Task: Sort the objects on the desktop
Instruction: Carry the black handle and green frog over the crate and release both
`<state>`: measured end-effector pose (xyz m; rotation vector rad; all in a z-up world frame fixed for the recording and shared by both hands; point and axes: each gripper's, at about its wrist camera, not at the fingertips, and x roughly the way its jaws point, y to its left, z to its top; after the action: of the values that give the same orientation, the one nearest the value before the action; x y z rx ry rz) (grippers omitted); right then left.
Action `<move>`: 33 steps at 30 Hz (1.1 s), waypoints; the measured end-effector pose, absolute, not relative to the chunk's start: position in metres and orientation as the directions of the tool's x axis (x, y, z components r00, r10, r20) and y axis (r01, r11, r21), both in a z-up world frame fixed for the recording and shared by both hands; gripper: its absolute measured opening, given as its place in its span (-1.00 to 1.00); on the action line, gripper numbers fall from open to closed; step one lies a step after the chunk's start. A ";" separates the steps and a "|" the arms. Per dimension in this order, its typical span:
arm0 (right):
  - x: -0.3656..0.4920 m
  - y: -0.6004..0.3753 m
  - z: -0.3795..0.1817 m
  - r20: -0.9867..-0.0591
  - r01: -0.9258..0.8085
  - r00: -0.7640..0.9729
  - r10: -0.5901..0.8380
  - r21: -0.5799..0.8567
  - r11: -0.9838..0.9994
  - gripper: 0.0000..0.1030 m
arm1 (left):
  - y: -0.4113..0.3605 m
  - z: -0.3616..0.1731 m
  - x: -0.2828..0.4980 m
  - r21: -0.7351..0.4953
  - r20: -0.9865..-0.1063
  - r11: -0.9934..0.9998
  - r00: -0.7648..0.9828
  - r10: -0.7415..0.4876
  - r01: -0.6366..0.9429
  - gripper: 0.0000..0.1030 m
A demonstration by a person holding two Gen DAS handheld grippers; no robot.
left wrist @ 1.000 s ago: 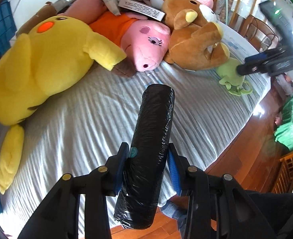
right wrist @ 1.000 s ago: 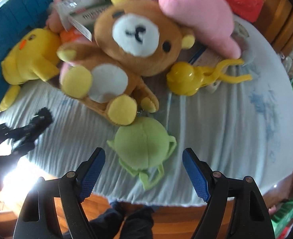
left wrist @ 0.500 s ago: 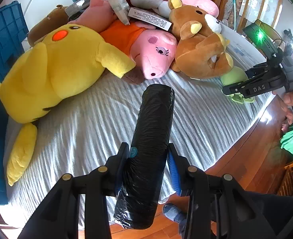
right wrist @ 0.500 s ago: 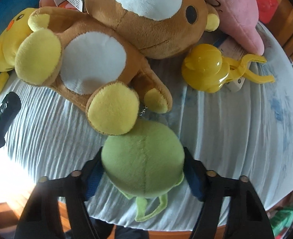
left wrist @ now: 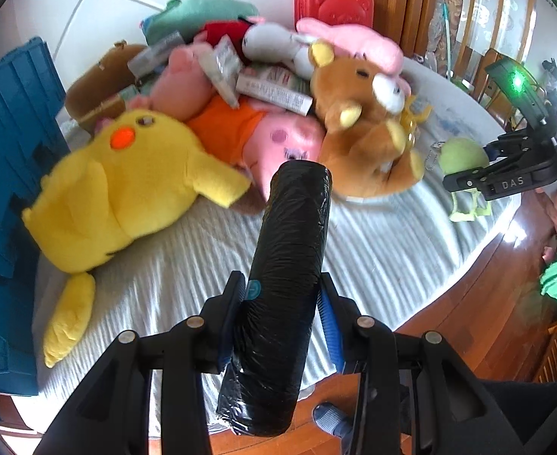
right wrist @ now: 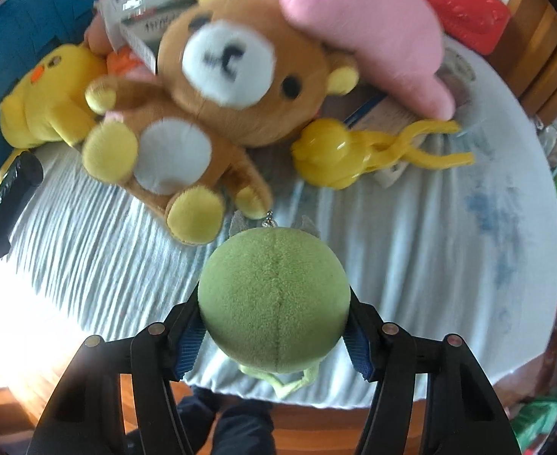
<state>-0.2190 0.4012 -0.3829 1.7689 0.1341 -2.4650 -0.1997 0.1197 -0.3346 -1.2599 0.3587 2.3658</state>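
Two grippers are both loaded. Farthest left stands a blue plastic crate (left wrist: 9, 159) at the edge of the white striped tablecloth (left wrist: 373, 250). Next to it lies a big yellow plush (left wrist: 127, 189), then a pink pig plush in an orange top (left wrist: 278, 144), then a brown bear plush (right wrist: 225, 102) lying on its back, feet toward the table edge, with boxed items piled on the toys behind. A pink plush (right wrist: 365, 34) leans on the bear's head, and a red plastic case (right wrist: 464, 3) sits at the back right. Just right of the bear lies a yellow plastic toy (right wrist: 335, 151) on the cloth.

The left gripper (left wrist: 284, 303) has its jaws pinched on a black plastic-wrapped roll (left wrist: 286, 265), held above the cloth's near edge, pointing at the pig. The right gripper (right wrist: 274, 333) clamps a round green plush (right wrist: 274, 299) near the table's front edge, just in front of the bear's foot; whether it touches the cloth cannot be told.
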 end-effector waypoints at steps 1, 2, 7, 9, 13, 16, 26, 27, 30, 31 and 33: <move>-0.218 0.404 -0.374 -0.944 0.139 -0.328 -0.034 -0.013 -0.990 0.21 | 0.122 -0.328 -0.199 0.027 -0.827 -0.876 -0.503 0.251 -0.482 -0.27; -0.217 0.407 -0.365 -0.941 0.141 -0.338 -0.034 -0.015 -0.990 0.21 | 0.125 -0.322 -0.198 0.030 -0.821 -0.880 -0.514 0.249 -0.475 -0.27; -0.222 0.414 -0.315 -0.917 0.161 -0.397 -0.042 -0.025 -0.987 0.21 | 0.129 -0.276 -0.193 0.045 -0.781 -0.907 -0.580 0.229 -0.419 -0.27; -0.228 0.412 -0.291 -0.903 0.183 -0.427 -0.055 -0.027 -0.983 0.21 | 0.126 -0.250 -0.192 0.040 -0.757 -0.927 -0.617 0.215 -0.372 -0.27; -0.244 0.399 -0.243 -0.867 0.246 -0.491 -0.087 -0.041 -0.968 0.21 | 0.114 -0.199 -0.187 0.026 -0.705 -0.959 -0.686 0.182 -0.281 -0.27; -0.254 0.383 -0.204 -0.834 0.295 -0.537 -0.126 -0.046 -0.954 0.21 | 0.103 -0.160 -0.183 0.026 -0.662 -0.977 -0.736 0.142 -0.212 -0.27; -0.283 0.306 -0.132 -0.761 0.378 -0.617 -0.201 -0.062 -0.924 0.21 | 0.032 -0.069 -0.187 0.008 -0.548 -0.999 -0.836 0.030 -0.042 -0.27; -0.285 0.298 -0.126 -0.754 0.383 -0.624 -0.205 -0.067 -0.921 0.21 | 0.022 -0.063 -0.189 0.008 -0.537 -0.999 -0.843 0.025 -0.035 -0.27; -0.294 0.271 -0.108 -0.734 0.398 -0.644 -0.217 -0.079 -0.914 0.21 | -0.010 -0.050 -0.196 0.020 -0.508 -0.999 -0.861 0.011 -0.025 -0.27; -0.297 0.262 -0.101 -0.727 0.403 -0.651 -0.221 -0.084 -0.911 0.21 | -0.023 -0.046 -0.199 0.037 -0.498 -0.999 -0.867 0.004 -0.026 -0.27; -0.302 0.242 -0.089 -0.712 0.410 -0.664 -0.228 -0.091 -0.908 0.21 | -0.046 -0.040 -0.205 0.051 -0.489 -0.998 -0.872 -0.001 -0.027 -0.27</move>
<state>-0.3024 0.2417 -0.0893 1.0468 0.3472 -2.5593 -0.2054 -0.0459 -0.0397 -0.7899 0.0882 3.0255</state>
